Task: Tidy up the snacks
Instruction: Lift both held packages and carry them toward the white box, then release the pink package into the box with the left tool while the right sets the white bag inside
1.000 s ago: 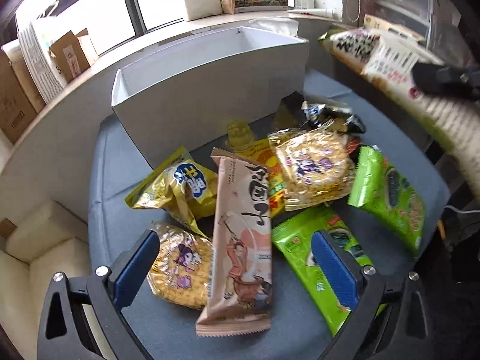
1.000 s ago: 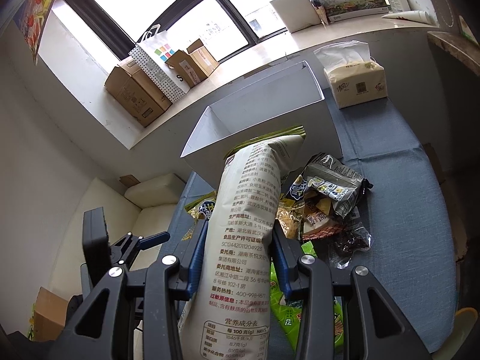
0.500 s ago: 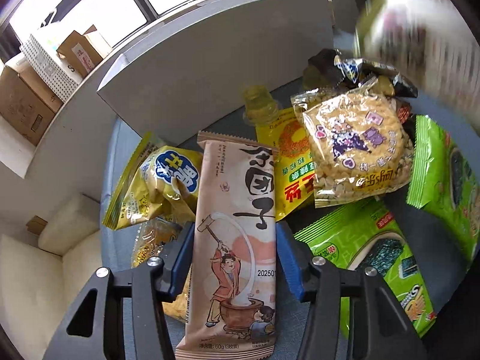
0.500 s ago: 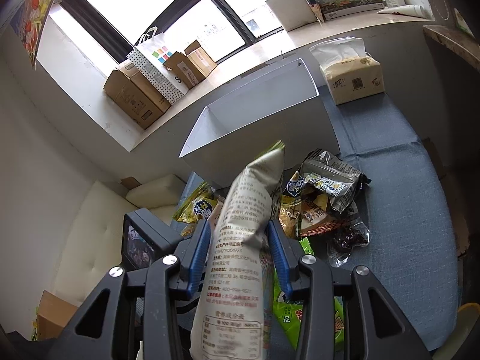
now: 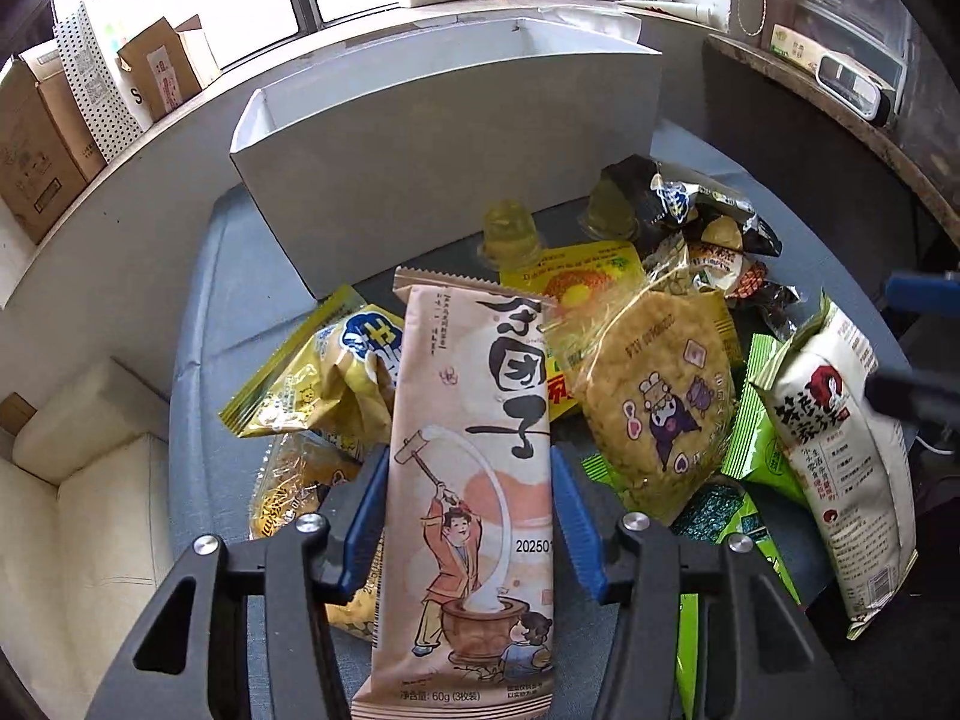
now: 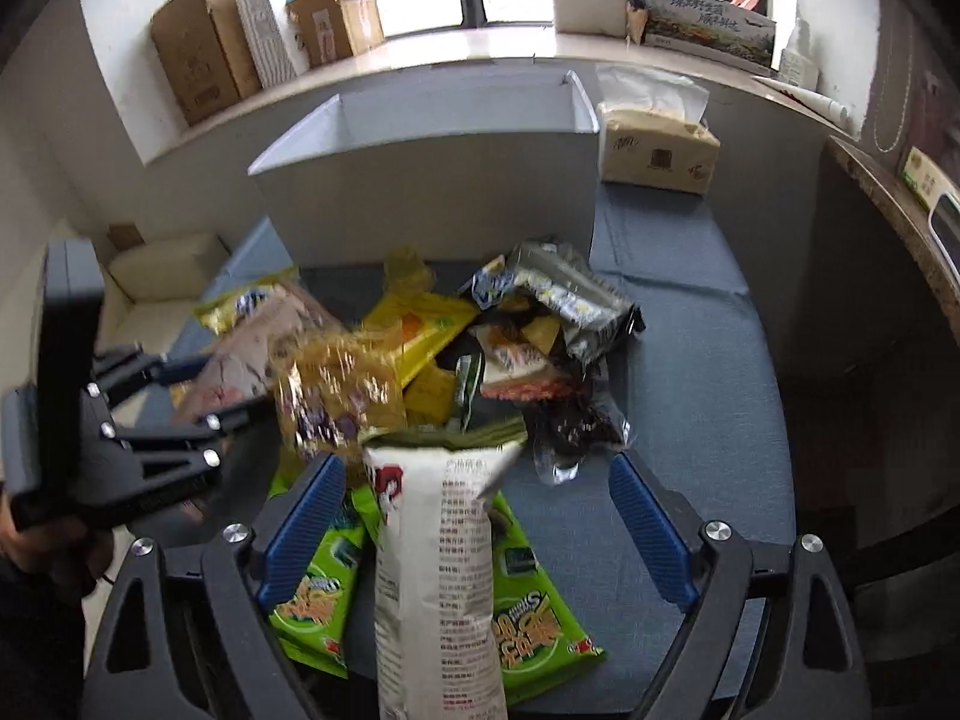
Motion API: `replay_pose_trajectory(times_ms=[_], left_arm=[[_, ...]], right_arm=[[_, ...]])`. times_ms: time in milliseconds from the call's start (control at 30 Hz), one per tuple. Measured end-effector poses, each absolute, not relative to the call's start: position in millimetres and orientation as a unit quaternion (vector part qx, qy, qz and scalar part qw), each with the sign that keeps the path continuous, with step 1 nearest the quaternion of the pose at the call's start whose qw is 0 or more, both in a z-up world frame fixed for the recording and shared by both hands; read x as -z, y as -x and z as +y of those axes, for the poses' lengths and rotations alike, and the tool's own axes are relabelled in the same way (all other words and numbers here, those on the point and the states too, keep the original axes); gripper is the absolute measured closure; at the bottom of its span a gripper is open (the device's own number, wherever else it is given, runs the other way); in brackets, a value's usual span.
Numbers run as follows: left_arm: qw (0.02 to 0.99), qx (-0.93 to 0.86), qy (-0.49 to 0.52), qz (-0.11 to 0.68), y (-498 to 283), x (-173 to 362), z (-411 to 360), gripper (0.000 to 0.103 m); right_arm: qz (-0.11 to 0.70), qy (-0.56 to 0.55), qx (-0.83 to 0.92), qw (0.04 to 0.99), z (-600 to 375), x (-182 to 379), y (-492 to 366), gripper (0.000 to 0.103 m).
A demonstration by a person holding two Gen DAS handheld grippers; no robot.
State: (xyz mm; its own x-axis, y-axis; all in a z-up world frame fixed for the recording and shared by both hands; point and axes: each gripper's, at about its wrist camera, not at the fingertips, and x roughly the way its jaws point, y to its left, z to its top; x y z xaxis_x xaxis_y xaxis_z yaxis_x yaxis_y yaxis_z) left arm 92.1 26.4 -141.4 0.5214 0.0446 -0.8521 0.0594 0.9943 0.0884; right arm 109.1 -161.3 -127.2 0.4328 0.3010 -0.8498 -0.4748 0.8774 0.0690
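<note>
My left gripper (image 5: 471, 513) is shut on a long beige snack packet (image 5: 474, 420) with a cartoon figure, both blue pads pressed on its sides, above the snack pile. The same packet (image 6: 252, 348) shows blurred at the left of the right wrist view. My right gripper (image 6: 480, 510) has its jaws opening. A white packet with red print (image 6: 432, 570) stands between them, and neither pad touches it. That white packet (image 5: 840, 468) leans over green packs at the right of the left wrist view. The open white box (image 5: 420, 138) stands behind the pile.
Yellow, green and dark snack packs (image 5: 654, 396) and two jelly cups (image 5: 510, 234) lie heaped on the blue-grey table cloth (image 6: 690, 360). A tissue box (image 6: 657, 150) stands right of the white box. Cardboard boxes (image 6: 198, 60) line the windowsill. A cream sofa (image 5: 78, 480) is at left.
The left gripper's wide jaws came down and shut on the beige packet. The right gripper tipped downward and its jaws spread off the white packet, which now sits lower over the green packs.
</note>
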Motion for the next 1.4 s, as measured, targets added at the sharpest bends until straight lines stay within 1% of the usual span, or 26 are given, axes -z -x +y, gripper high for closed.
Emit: replay_pose_trajectory(times_ms=[100,133,167,200,267,333,633,833,933,1067,1133,1233,1400], left_arm=[[0.875,0.008,-0.041,0.482,-86,131,26,0.046],[0.877,0.008,-0.037,0.48,-83,128,26,0.046],[0.879,0.008,-0.034,0.476,-79,123,26,0.046],[0.881,0.009,-0.03,0.472,-76,119,27,0.046],[0.886,0.01,-0.024,0.464,-72,112,31,0.046],[0.891,0.013,-0.013,0.454,-67,103,35,0.046],[0.913,0.038,0.055,0.403,-60,55,59,0.046],[0.923,0.044,0.075,0.375,-86,27,69,0.046],[0.927,0.04,0.093,0.362,-115,10,78,0.046],[0.935,0.029,0.102,0.338,-162,-18,88,0.046],[0.935,0.023,0.104,0.338,-191,-26,93,0.046],[0.933,0.006,0.102,0.346,-234,-23,101,0.046],[0.918,-0.008,0.116,0.378,-293,8,118,0.046]], right_arm=[[0.507,0.148,-0.216,0.821,-151,151,-102,0.01],[0.508,0.158,-0.222,0.817,-148,155,-98,0.016],[0.508,0.169,-0.227,0.814,-146,158,-94,0.04],[0.514,0.179,-0.227,0.808,-144,163,-92,0.056],[0.52,0.183,-0.221,0.805,-145,169,-93,0.061],[0.516,0.164,-0.229,0.809,-151,163,-96,0.064],[0.473,-0.004,-0.31,0.825,-201,104,-129,0.069],[0.424,-0.049,-0.328,0.843,-203,59,-164,0.07],[0.394,-0.06,-0.341,0.852,-192,30,-190,0.07],[0.378,-0.069,-0.334,0.861,-165,-6,-239,0.07],[0.379,-0.047,-0.319,0.867,-148,-20,-267,0.071],[0.39,-0.027,-0.3,0.871,-124,-27,-312,0.071],[0.408,0.006,-0.279,0.87,-98,-17,-380,0.071]])
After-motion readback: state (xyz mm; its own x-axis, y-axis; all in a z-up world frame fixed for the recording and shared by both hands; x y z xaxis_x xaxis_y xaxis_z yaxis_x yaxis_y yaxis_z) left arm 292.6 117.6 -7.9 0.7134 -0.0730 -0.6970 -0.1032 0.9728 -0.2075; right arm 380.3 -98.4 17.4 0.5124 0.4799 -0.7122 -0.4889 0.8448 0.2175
